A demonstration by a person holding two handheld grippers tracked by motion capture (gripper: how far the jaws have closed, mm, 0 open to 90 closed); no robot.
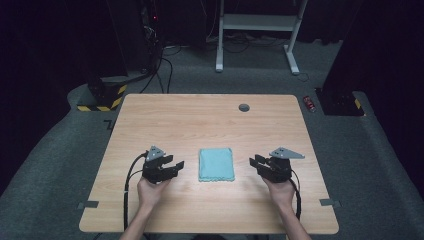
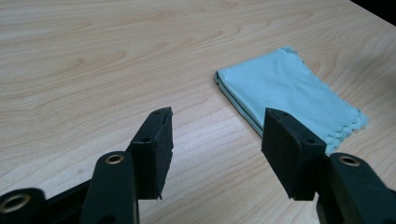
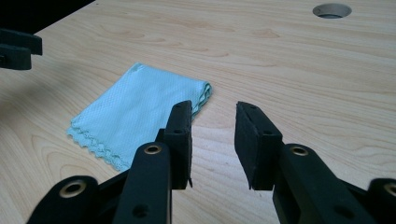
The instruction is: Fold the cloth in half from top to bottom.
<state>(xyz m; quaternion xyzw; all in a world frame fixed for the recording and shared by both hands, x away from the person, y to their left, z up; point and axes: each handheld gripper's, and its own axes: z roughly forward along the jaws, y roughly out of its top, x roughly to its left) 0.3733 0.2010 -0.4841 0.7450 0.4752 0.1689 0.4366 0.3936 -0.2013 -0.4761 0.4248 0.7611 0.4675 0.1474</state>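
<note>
While both sets of jaws are held apart and empty, the folded blue cloth (image 1: 216,164) is found midway between the left gripper (image 1: 176,165) and right gripper (image 1: 255,163).

From where I sit, the table (image 1: 150,120) reads as pale wood-grain laminate, smooth with a soft satin sheen. The folded cloth (image 1: 216,164) at its centre is a light teal microfibre, matt, with a fine dotted weave and a pinked zigzag edge that shows in both gripper views. At nine o'clock from it, my left gripper (image 1: 176,165) is matt black plastic, its pads (image 2: 161,140) a duller, slightly rough rubbery black, with brass-coloured metal rivets at the joints. At three o'clock, my right gripper (image 1: 253,163) looks the same and carries a flat grey plate. The floor (image 1: 60,150) is coarse grey carpet.
</note>
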